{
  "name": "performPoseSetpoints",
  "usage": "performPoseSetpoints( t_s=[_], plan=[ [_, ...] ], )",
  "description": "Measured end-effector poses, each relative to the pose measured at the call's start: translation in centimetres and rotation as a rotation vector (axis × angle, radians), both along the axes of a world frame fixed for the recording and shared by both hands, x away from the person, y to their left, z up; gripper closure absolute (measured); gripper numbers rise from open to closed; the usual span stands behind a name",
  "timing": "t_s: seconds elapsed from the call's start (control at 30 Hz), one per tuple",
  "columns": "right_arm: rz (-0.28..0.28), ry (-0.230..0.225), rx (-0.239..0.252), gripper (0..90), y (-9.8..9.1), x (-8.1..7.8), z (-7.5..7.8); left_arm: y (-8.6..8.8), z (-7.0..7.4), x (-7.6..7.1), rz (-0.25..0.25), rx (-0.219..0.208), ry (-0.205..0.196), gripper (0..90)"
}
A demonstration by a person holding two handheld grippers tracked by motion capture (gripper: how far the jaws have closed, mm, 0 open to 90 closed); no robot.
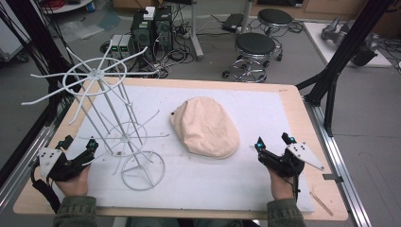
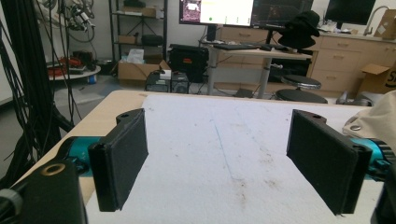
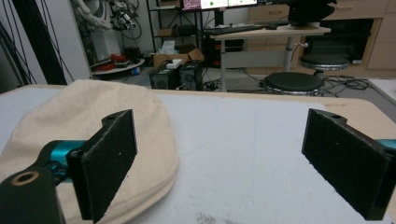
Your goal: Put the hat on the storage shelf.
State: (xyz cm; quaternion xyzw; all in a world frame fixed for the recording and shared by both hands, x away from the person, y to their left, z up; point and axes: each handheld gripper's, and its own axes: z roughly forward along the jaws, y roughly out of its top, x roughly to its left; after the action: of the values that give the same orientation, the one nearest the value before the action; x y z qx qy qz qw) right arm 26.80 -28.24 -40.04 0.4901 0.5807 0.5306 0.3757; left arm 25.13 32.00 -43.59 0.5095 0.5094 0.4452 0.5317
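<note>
While both tongs gape empty, left tongs (image 1: 79, 145) near rack (image 1: 116, 137), right tongs (image 1: 274, 143) beside cap (image 1: 204, 126)

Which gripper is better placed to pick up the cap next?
Probably the right gripper: it is open beside the cap. The left gripper, also open, sits behind the white wire rack.

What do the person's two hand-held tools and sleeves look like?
Each tool is black, with flat rectangular foam-like pads, teal metal fittings behind the jaws and a grey three-cornered plate on top. A black cable trails from the left tool; the right tool looks the same. The sleeves are olive green.
</note>
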Motion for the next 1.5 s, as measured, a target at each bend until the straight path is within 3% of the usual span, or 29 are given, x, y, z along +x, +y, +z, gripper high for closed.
performPoseSetpoints(
  t_s=[0.33,0.53,0.8,0.9,1.1,1.5],
  plan=[
    [0.006,-0.039,-0.016,9.3,1.7,2.7,3.6,0.1,0.0,0.0,0.011,-0.008,-0.006,20.4],
    [0.020,-0.076,-0.031,9.3,3.0,3.8,4.7,0.2,0.0,0.0,0.010,-0.010,-0.009,20.4],
    [0.032,-0.083,-0.047,9.3,4.2,5.9,6.2,0.2,-0.1,0.0,0.006,-0.010,-0.010,20.4],
    [0.041,-0.084,-0.054,9.3,4.6,6.7,6.6,0.2,-0.1,0.1,0.005,-0.009,-0.011,20.4],
    [0.054,-0.103,-0.007,9.3,5.2,7.8,7.3,0.1,-0.1,0.1,0.000,-0.005,-0.011,20.4],
    [0.078,-0.053,-0.028,9.3,6.4,11.2,7.6,-0.1,0.0,0.1,-0.007,0.010,-0.017,20.5]
  ],
)
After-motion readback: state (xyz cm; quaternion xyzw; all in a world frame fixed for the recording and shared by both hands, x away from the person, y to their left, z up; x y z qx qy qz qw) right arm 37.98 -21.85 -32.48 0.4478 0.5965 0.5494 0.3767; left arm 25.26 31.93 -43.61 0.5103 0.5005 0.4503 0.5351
